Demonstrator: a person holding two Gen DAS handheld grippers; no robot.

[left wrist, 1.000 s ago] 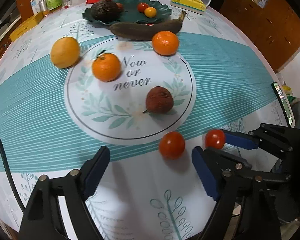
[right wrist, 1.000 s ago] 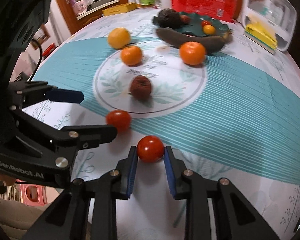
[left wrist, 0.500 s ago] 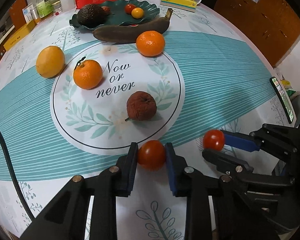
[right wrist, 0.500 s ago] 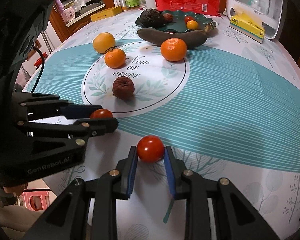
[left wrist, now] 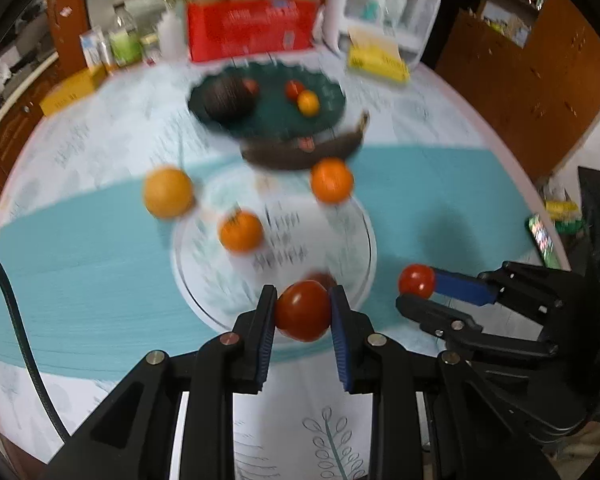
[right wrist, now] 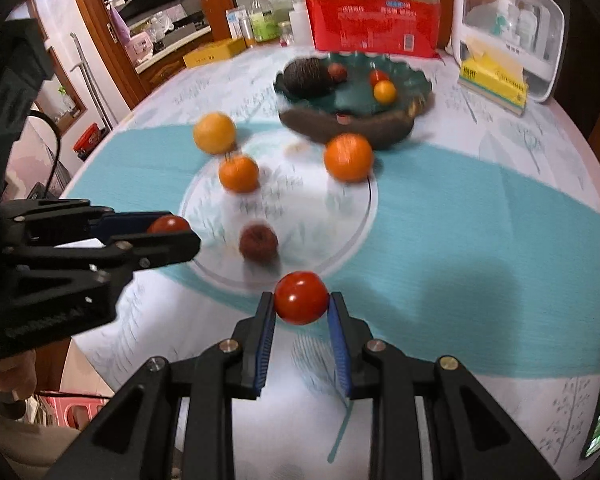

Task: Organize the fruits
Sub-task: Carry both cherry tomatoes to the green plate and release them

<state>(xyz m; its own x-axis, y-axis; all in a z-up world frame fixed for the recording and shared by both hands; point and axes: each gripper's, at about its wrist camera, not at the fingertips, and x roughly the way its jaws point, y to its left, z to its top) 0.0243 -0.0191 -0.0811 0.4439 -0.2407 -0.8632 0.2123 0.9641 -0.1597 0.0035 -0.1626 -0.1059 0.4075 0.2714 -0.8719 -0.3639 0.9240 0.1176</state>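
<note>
My left gripper is shut on a red tomato, held above the round patterned table. My right gripper is shut on a second red tomato, also off the cloth. Each gripper shows in the other's view with its tomato: the right one and the left one. Further back stands a dark green plate holding an avocado and small tomatoes. A dark banana lies before it. Three oranges and a wrinkled brown fruit lie loose.
A red box, bottles, a yellow tissue box and a white container line the far edge. A phone lies at the right rim. A person's hand grips the left handle.
The left jaws closed on the near tomato, then rose with it. The right gripper rose too with its tomato. Both views now look blurred and show more of the table's far side.
</note>
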